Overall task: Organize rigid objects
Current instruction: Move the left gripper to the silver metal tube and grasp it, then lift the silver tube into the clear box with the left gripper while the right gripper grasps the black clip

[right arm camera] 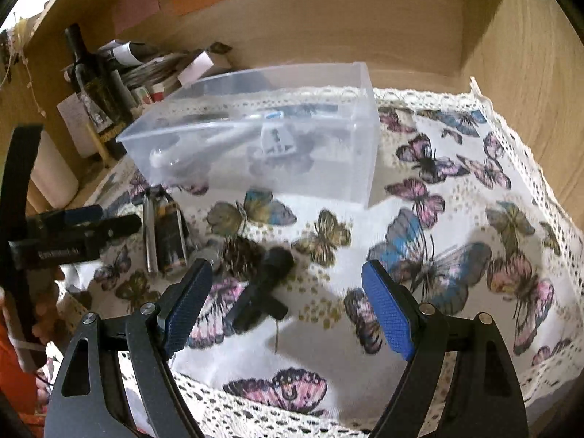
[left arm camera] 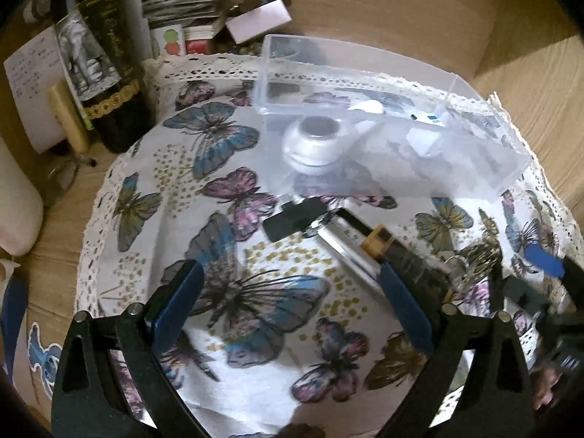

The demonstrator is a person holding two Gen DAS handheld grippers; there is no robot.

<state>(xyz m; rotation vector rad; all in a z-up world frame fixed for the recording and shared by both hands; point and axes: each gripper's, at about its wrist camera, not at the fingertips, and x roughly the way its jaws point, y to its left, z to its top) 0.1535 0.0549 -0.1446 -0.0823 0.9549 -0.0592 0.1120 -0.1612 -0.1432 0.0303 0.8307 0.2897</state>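
One clear box (right arm camera: 255,138), two bottles (left arm camera: 106,73) (perhaps more).

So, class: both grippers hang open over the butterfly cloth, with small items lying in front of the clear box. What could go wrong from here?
1. The black clip-like item lies between the right gripper's open fingers on loose cloth; closing may pinch fabric too.
2. The lighter, keyring and black stick lie crowded together, so the left gripper might nudge neighbours.
3. The clear box looks light and could slide if bumped.
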